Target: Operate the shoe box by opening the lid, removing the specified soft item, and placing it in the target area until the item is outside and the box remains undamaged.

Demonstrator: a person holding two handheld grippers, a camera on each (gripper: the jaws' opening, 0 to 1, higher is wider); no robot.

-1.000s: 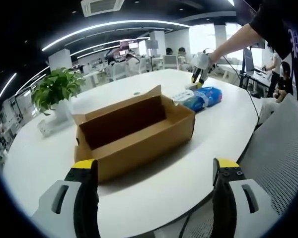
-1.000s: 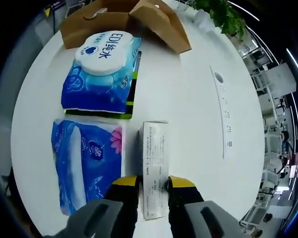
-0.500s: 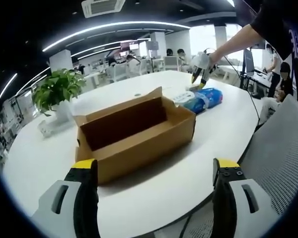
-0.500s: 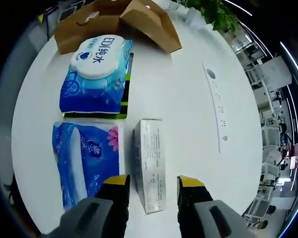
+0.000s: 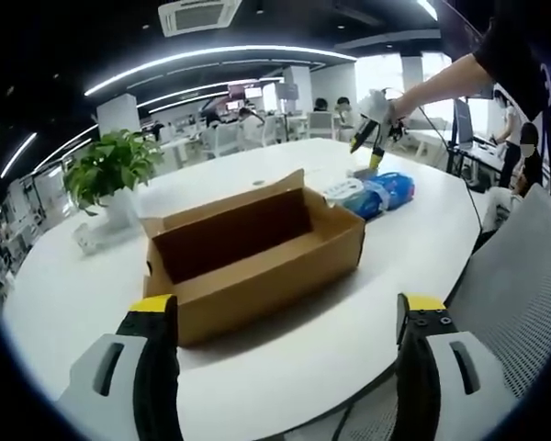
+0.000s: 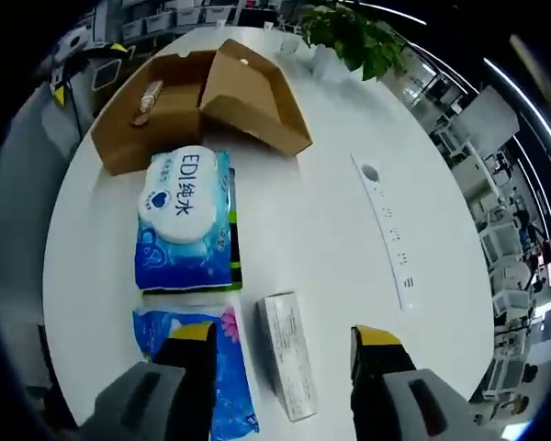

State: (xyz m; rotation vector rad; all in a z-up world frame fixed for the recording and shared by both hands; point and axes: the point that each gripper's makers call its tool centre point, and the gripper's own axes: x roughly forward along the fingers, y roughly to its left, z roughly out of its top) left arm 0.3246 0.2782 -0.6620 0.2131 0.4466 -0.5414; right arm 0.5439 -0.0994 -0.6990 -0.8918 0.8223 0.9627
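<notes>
While the box (image 5: 257, 262) is sitting open mid-table (image 5: 285, 367)
Right gripper (image 6: 285, 354) is hovering open above a small carton (image 6: 289, 367); left gripper (image 5: 280, 322) is gaping, gripping nothing.

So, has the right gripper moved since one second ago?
Yes. The right gripper was shut on the small white box; now it is open and has drawn up and back from it. The box lies on the table.

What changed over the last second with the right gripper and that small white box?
The right gripper let go of the small white box: its jaws, shut on it a second ago, are now open, and it has lifted away. The box lies on the table beside the two blue packs. The open shoe box and left gripper stayed put.
</notes>
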